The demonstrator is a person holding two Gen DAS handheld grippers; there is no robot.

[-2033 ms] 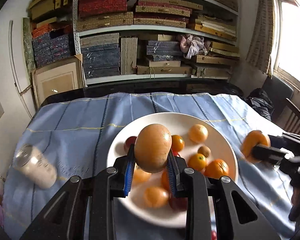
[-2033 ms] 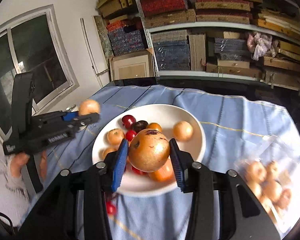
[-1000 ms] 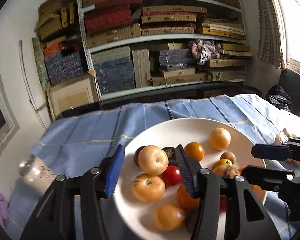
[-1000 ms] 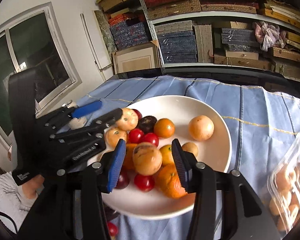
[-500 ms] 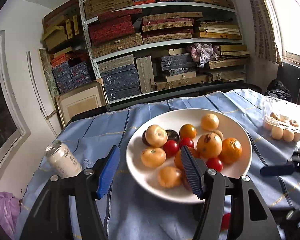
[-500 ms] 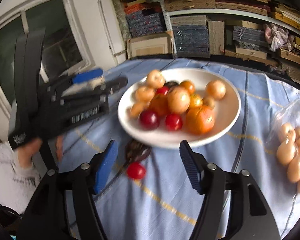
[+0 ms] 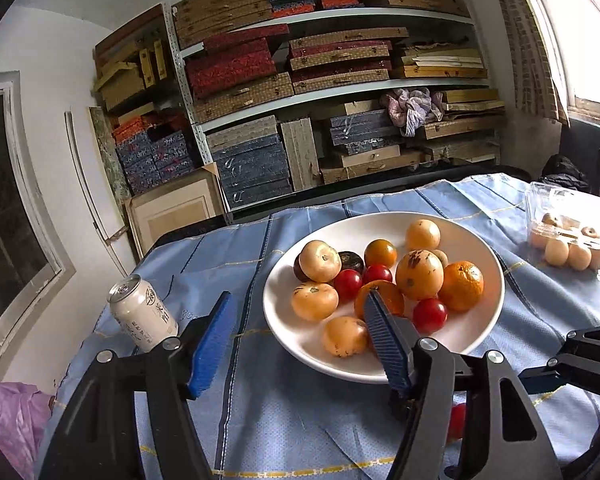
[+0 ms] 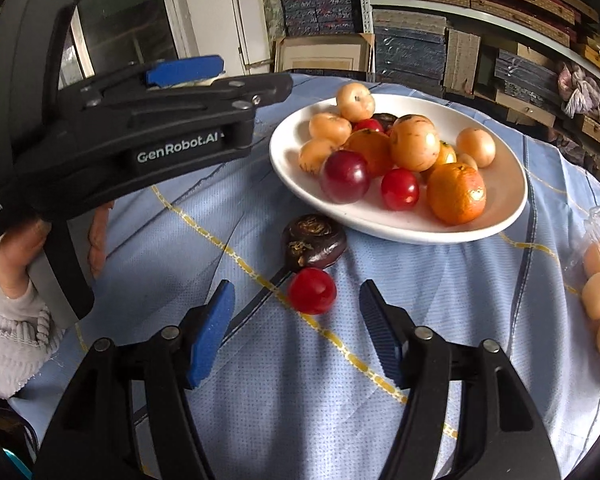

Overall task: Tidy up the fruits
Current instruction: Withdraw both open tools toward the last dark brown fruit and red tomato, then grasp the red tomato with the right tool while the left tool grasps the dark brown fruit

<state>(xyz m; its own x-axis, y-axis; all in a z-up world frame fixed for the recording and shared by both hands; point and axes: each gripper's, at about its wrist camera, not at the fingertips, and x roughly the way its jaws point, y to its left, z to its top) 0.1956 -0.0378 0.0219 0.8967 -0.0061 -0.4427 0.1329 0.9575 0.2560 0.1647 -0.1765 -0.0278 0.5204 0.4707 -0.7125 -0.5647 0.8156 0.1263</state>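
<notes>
Right tongs over stray tomato
Both tongs empty (left opening, right agape); tomato by plate looks smooth, soft; pinch its middle gently.

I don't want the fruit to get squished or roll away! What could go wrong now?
1. The small red fruit lies loose on the tablecloth, just ahead of the open right claw. It is round, so a nudge from one finger could roll it away.
2. The dark fruit sits right behind it, so the claw might bump that one instead.
3. The plate is piled high, so dropping more fruit on top could knock some off.
</notes>
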